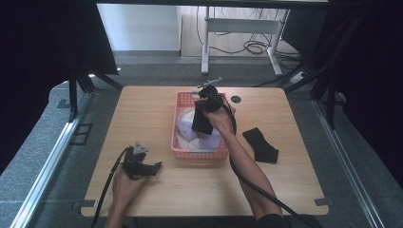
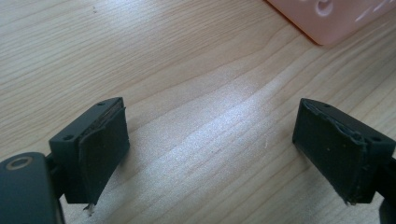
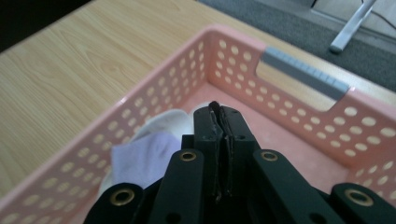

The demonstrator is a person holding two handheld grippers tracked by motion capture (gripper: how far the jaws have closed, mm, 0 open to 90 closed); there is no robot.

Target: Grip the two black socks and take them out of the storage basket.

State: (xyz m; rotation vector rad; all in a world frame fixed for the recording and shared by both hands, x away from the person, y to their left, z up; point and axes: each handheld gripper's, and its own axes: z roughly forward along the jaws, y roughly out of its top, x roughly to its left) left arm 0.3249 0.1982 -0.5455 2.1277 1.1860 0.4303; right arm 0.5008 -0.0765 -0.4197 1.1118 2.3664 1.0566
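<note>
On wooden table (image 1: 157, 102): pink perforated basket (image 1: 177, 127) at centre, holding white and lilac cloths (image 1: 187, 128). Right gripper (image 3: 219, 109) over basket, jaws pinched on a dark cloth (image 1: 202, 121) hanging above the pile. Left gripper (image 2: 210, 149) low over bare wood near front-left, jaws wide, nothing between. Second black cloth (image 1: 260, 145) lying right of basket.

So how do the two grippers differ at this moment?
The left gripper is open with nothing between its jaws, low over the table; the right gripper is shut on a black cloth, held over the pink basket. Both are black, hand-held, and trail cables.
</note>
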